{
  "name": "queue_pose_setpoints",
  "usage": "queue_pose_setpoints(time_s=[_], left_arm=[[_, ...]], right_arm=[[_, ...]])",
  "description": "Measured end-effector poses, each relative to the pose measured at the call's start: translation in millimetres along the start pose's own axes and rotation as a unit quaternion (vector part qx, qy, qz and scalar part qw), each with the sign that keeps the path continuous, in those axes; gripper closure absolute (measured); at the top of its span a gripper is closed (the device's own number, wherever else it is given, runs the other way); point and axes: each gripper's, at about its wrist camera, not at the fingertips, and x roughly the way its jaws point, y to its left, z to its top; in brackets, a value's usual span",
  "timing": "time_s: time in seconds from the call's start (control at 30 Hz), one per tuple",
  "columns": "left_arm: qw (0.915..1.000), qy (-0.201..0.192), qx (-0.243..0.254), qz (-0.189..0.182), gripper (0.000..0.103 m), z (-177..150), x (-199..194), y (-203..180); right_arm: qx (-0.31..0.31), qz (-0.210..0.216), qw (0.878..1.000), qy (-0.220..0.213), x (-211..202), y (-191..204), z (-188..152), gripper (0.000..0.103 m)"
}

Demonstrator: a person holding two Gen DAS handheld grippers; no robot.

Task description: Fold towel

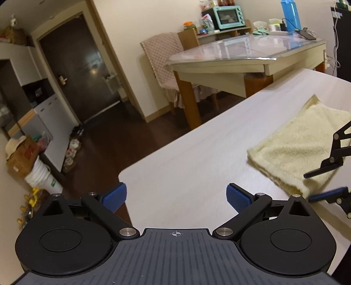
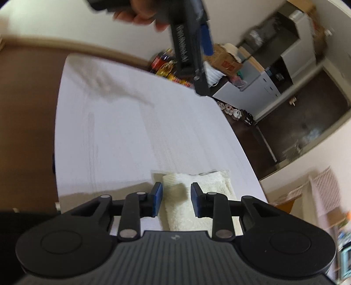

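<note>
Towel [image 2: 197, 197], one, folded on table [image 2: 131, 131]; two grippers, both open.

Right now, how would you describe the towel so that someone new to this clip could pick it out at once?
Find the long white table in the foreground, not the glass-topped dining table behind it. Toward its right side lies the towel, folded into a thick pad. It is the only pale yellow, fluffy thing on that surface, right beside the open right tongs.

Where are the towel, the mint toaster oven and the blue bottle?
towel [image 1: 294, 142], left wrist view, middle of its top layer
mint toaster oven [image 1: 229, 16], left wrist view, glass door
blue bottle [image 1: 290, 15], left wrist view, its body
</note>
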Motion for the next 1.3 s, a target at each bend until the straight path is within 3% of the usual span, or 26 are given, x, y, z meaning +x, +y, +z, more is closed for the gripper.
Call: queue_pose_setpoints(time_s=[0.07,0.1,0.13,0.2,0.27,0.37,0.4,0.43,0.53,0.73,0.77,0.83,0.97,1.03,1.07,1.1,1.2,1.3], left_arm=[[1.0,-0.004,0.002,-0.007,0.003,-5,-1,-1],[0.9999,-0.007,0.005,-0.011,0.003,-7,-2,-3],[0.9998,-0.01,0.014,-0.014,0.003,-10,-3,-6],[0.9986,-0.021,0.042,-0.026,0.003,-13,-6,-17],[0.9948,-0.035,0.085,-0.043,0.003,-19,-11,-31],[0.9858,-0.06,0.145,-0.061,0.003,-24,-17,-53],[0.9766,-0.081,0.183,-0.079,0.003,-27,-21,-69],[0.9694,-0.093,0.208,-0.091,0.003,-29,-23,-80],[0.9499,-0.118,0.262,-0.123,0.003,-33,-28,-111],[0.9199,-0.146,0.311,-0.19,0.004,-34,-33,-155],[0.9174,-0.146,0.314,-0.197,0.007,-34,-33,-159],[0.9109,-0.139,0.326,-0.212,0.036,-32,-32,-170],[0.9003,-0.128,0.351,-0.223,0.045,-33,-28,-183],[0.8942,-0.116,0.37,-0.224,0.07,-34,-27,-190],[0.8928,-0.113,0.374,-0.224,0.077,-33,-27,-191],[0.8922,-0.106,0.376,-0.227,0.093,-32,-28,-193],[0.8957,-0.091,0.371,-0.228,0.095,-25,-35,-197],[0.8908,-0.072,0.379,-0.24,0.095,-25,-64,-198]], right_arm=[[-0.004,-0.001,1.0,0.001,7,0,2,0.079],[-0.005,0.0,1.0,0.002,10,1,4,0.091],[-0.005,0.005,1.0,0.002,13,0,4,0.094],[0.007,0.005,1.0,-0.01,12,-4,4,0.094],[0.049,0.032,0.998,-0.033,-3,-21,-2,0.094],[0.137,0.095,0.984,-0.064,-36,-56,-16,0.094],[0.153,0.106,0.98,-0.072,-44,-65,-20,0.094],[0.191,0.141,0.968,-0.086,-62,-83,-32,0.094],[0.226,0.172,0.953,-0.102,-84,-101,-48,0.094],[0.277,0.239,0.922,-0.124,-118,-121,-89,0.094],[0.279,0.24,0.922,-0.123,-119,-121,-90,0.094],[0.287,0.244,0.918,-0.122,-125,-119,-100,0.094],[0.304,0.246,0.912,-0.124,-127,-119,-109,0.094],[0.31,0.243,0.911,-0.123,-128,-121,-111,0.094],[0.315,0.242,0.91,-0.122,-127,-122,-115,0.094],[0.319,0.241,0.908,-0.122,-127,-123,-118,0.094],[0.324,0.248,0.905,-0.121,-128,-119,-124,0.094],[0.332,0.26,0.898,-0.124,-130,-117,-134,0.094]])
